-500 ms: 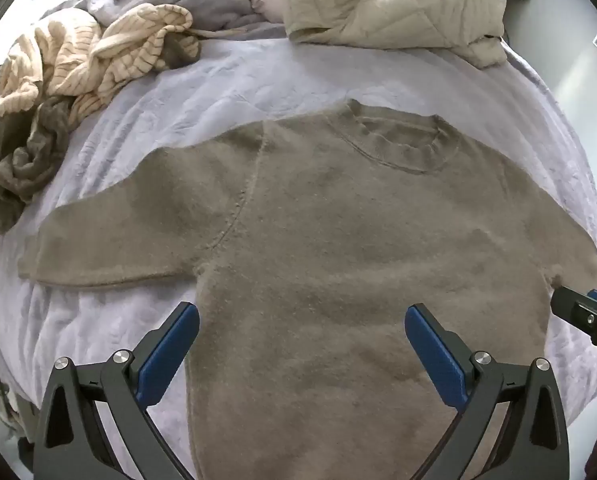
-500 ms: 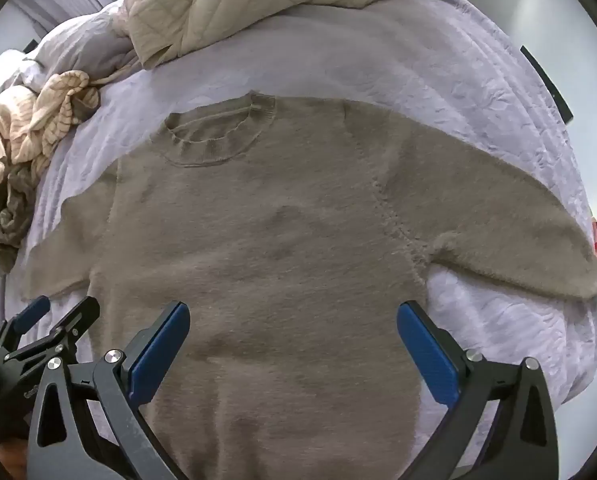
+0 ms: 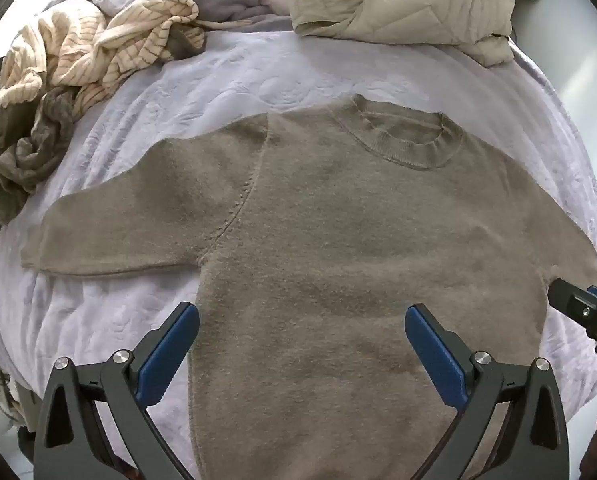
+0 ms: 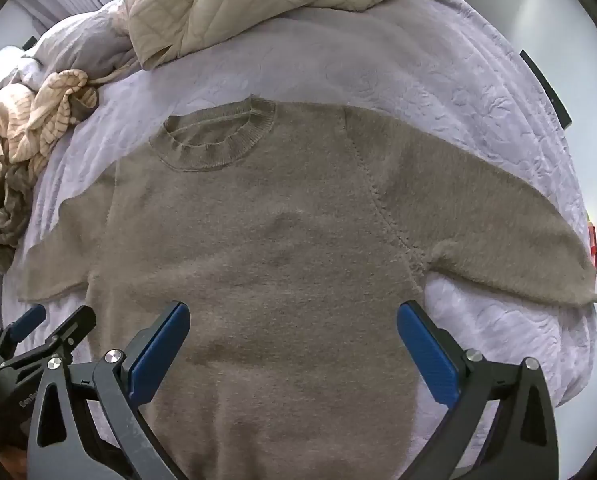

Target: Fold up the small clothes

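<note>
Beyond the flat sweater (image 3: pixel 338 240), heaped clothes (image 3: pixel 78 60) crowd the bed (image 3: pixel 258 68); both jaws spread.

Ahead of you a pale lilac quilted bedspread (image 3: pixel 258 80) covers the bed. At its far edge lies a crumpled beige quilted jacket (image 3: pixel 398 4); far left, a heap of cream striped knitwear (image 3: pixel 98 48) lies over dark olive fabric (image 3: pixel 22 152).

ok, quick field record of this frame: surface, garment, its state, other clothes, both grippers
surface: lilac quilted bedspread
garment: taupe knit sweater
state: laid flat, sleeves spread, collar at the far end, no fold yet
other clothes: striped cream garment far left; beige quilted jacket at the far end
left gripper: open, holds nothing, over the lower sweater
right gripper: open, holds nothing, over the lower sweater
</note>
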`<state>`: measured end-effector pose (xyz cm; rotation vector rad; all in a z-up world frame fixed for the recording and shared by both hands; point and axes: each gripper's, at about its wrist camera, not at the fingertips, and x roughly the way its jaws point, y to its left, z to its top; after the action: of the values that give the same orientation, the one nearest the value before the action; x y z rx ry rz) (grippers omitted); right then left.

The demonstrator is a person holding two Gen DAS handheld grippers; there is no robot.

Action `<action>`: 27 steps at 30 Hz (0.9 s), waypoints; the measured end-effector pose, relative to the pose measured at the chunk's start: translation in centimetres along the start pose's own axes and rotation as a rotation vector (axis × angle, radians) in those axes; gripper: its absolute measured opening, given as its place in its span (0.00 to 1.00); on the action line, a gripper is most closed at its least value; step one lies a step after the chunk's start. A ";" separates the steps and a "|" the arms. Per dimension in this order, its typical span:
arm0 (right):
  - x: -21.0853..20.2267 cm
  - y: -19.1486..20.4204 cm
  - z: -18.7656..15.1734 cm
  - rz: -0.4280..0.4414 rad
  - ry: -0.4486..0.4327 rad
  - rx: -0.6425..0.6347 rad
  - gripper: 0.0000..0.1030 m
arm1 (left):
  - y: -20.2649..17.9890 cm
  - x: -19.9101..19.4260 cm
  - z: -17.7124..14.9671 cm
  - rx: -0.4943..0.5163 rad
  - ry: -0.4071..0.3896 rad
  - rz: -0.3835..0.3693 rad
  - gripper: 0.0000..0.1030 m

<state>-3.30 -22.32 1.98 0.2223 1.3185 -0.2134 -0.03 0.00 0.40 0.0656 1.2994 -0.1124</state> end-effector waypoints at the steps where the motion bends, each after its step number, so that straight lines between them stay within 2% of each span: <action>1: 0.0 0.0 0.0 -0.001 0.000 -0.001 1.00 | -0.2 0.1 -0.1 -0.001 -0.002 0.005 1.00; 27: 0.2 0.3 0.0 -0.012 0.004 -0.017 1.00 | 0.1 0.3 0.0 -0.021 0.025 -0.022 1.00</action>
<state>-3.14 -22.04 1.81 0.2007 1.3251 -0.2124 0.11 0.08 0.07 0.0343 1.3267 -0.1171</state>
